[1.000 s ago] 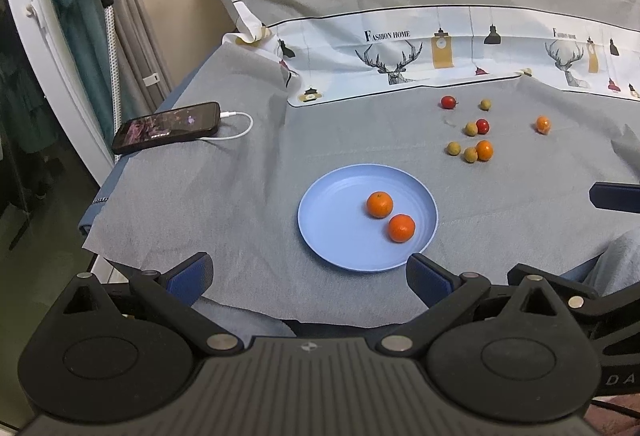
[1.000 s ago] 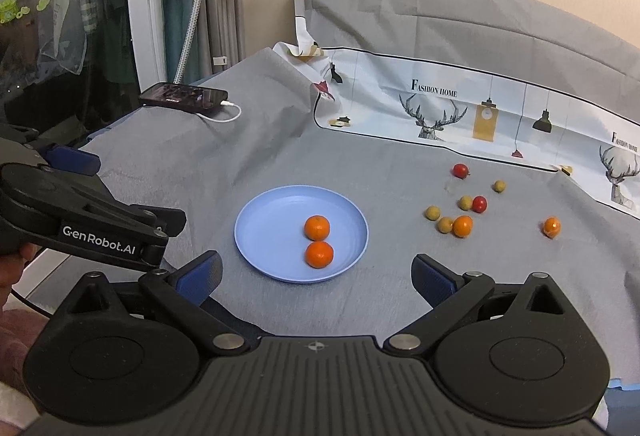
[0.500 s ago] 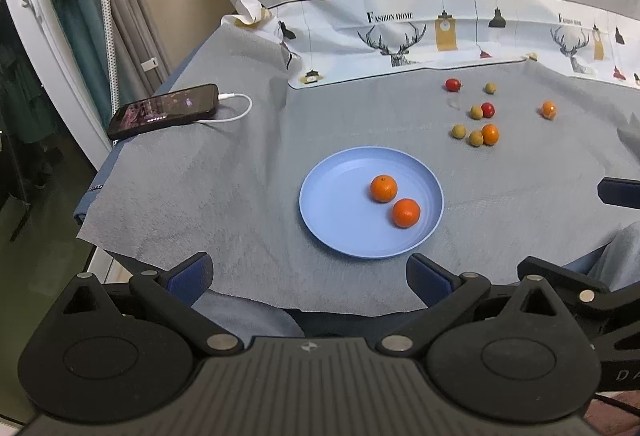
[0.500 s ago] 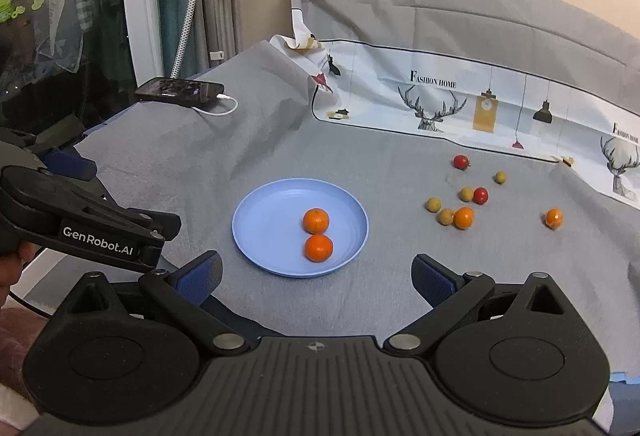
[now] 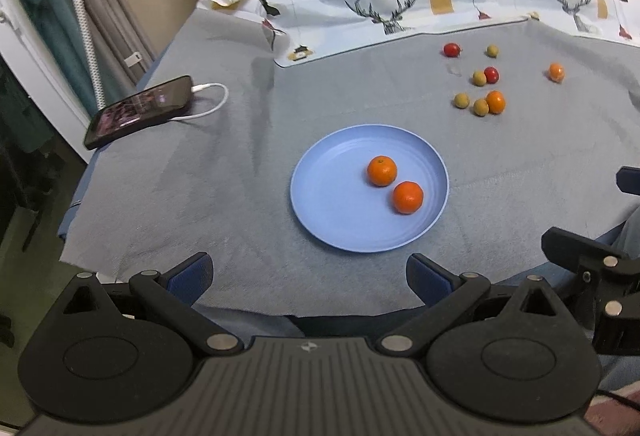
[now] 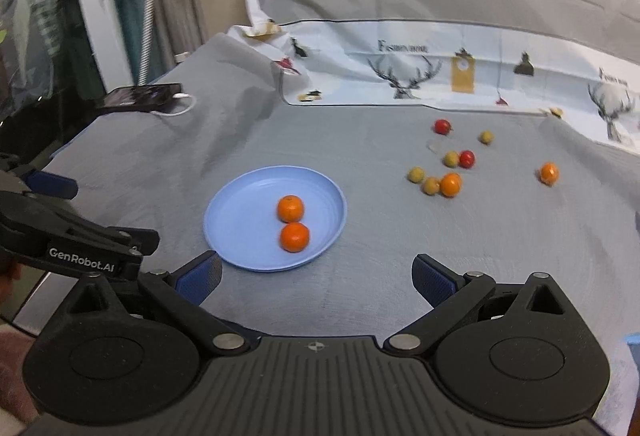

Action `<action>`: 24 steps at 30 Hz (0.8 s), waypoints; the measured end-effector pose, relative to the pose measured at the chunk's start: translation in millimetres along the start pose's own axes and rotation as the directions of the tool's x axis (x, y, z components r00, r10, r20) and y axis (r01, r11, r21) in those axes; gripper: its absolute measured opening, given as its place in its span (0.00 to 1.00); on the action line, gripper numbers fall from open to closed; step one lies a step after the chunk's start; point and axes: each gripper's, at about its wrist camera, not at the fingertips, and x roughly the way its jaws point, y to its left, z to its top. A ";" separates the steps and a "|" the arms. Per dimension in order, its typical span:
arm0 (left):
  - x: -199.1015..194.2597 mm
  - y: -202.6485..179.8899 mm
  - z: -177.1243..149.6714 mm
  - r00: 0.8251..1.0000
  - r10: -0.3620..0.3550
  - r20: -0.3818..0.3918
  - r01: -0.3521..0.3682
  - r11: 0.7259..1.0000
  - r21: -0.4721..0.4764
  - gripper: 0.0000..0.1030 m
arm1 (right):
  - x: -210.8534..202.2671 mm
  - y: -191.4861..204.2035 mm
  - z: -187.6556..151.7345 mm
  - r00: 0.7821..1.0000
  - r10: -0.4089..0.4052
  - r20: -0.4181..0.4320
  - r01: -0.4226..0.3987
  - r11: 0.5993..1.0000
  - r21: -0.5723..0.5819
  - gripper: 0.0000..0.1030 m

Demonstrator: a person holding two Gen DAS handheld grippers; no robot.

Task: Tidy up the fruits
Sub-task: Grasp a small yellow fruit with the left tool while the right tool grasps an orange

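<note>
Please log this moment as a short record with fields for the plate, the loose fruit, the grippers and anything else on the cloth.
plate: blue plate holding two oranges
loose fruit: two more oranges, two red fruits and four yellow-green fruits on the grey cloth
left gripper: open, empty
right gripper: open, empty
other: phone on a white cable

"FASHION HOME" is printed above a deer head on the white patterned cloth, and appears again further right on it. "GenRobot.AI" stands in white on the left gripper.
</note>
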 end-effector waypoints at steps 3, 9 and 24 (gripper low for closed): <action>10.4 -11.6 14.2 1.000 -0.020 -0.021 0.020 1.000 0.017 1.00 | 11.0 -20.5 -0.8 0.999 -0.054 -0.002 0.055 0.996 0.070 0.99; 33.8 -49.2 58.2 0.996 -0.086 -0.034 0.088 0.995 0.052 1.00 | 38.3 -87.0 -5.3 0.970 -0.243 -0.016 0.240 0.942 0.237 0.99; 202.6 -187.2 161.2 0.976 -0.152 -0.158 0.183 0.962 0.203 1.00 | 194.1 -258.8 29.7 0.851 -0.522 -0.052 0.503 0.783 0.366 0.99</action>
